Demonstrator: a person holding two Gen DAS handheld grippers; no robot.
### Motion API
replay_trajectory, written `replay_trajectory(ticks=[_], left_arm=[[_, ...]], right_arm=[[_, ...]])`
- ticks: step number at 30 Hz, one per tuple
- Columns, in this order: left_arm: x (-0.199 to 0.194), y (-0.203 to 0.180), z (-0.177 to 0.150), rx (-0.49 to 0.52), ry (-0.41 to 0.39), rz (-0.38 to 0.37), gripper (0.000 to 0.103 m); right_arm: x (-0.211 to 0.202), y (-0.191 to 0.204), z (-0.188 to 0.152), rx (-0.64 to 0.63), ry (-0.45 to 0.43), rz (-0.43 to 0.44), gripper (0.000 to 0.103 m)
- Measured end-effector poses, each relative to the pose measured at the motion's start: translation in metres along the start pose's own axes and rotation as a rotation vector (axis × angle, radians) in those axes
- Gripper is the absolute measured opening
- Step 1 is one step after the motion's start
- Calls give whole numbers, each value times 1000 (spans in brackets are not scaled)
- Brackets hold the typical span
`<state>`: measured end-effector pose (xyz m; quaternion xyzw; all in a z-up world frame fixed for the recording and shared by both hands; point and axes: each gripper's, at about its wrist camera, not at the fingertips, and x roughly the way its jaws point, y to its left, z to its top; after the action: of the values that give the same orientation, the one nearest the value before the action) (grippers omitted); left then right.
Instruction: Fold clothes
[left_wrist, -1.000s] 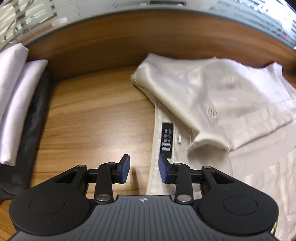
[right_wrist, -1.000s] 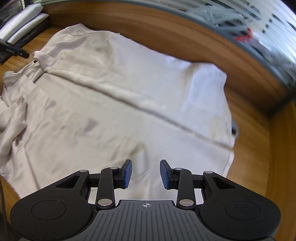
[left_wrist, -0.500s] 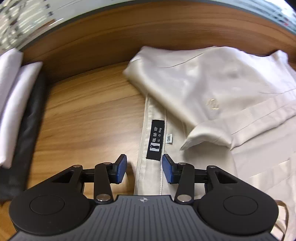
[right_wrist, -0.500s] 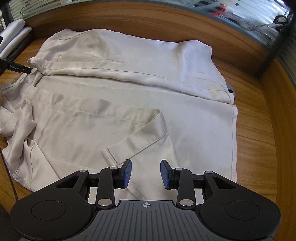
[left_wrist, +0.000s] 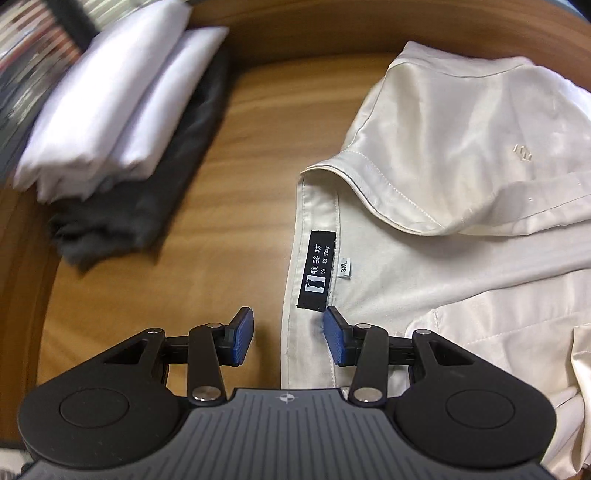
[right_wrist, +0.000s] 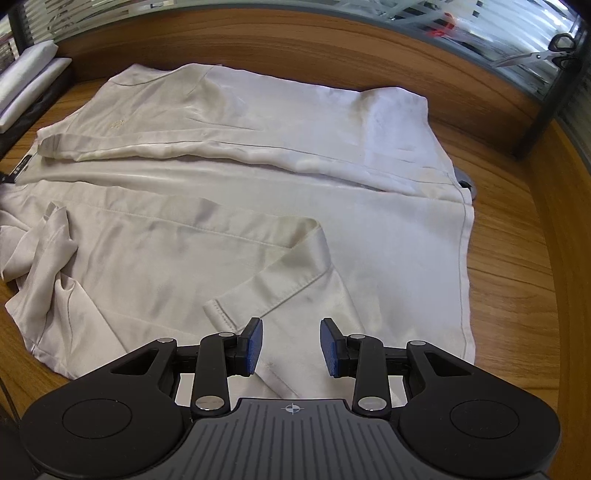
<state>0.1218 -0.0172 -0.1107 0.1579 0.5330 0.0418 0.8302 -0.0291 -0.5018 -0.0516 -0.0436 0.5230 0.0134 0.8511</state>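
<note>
The cream shirt is lying spread across the wooden table, running off the right edge of the left wrist view, and its lower hem is disappearing behind the right gripper body, so the near corner isn't showing. A small grey object is peeking out from under the shirt's far right edge; can't tell what it is. Far left, a stack of folded white cloths is sitting on a dark folded garment, blurred and cut off by the frame. Scissors are lying past the table's far right. The black neck label is showing Chinese characters w/ tiny Latin text too small to read; the white size tag beside it is reading "3XL". The left gripper is hovering w/ jaws apart, straddling the collar band. The right gripper's jaws are apart too, over the folded sleeve cuff, gripping nothing.
</note>
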Motion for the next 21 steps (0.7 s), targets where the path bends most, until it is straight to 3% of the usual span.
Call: replay_trajectory(ticks=[5, 8, 11, 13, 15, 21], left_arm=[[-14, 15, -19, -107, -18, -37, 48], [-35, 21, -32, -142, -86, -93, 49], [-50, 24, -39, -135, -133, -183, 53], [-54, 21, -42, -121, -122, -233, 53], [-55, 20, -42, -111, -116, -244, 54], [-55, 19, -42, -110, -108, -296, 58]], right_arm=[[4, 4, -2, -51, -4, 33, 37], [8, 12, -2, -105, -7, 62, 37], [11, 20, -3, -158, -10, 91, 37], [14, 25, -3, -194, -12, 111, 40], [16, 30, -3, -230, -14, 130, 47], [31, 46, -2, -319, -16, 144, 46]])
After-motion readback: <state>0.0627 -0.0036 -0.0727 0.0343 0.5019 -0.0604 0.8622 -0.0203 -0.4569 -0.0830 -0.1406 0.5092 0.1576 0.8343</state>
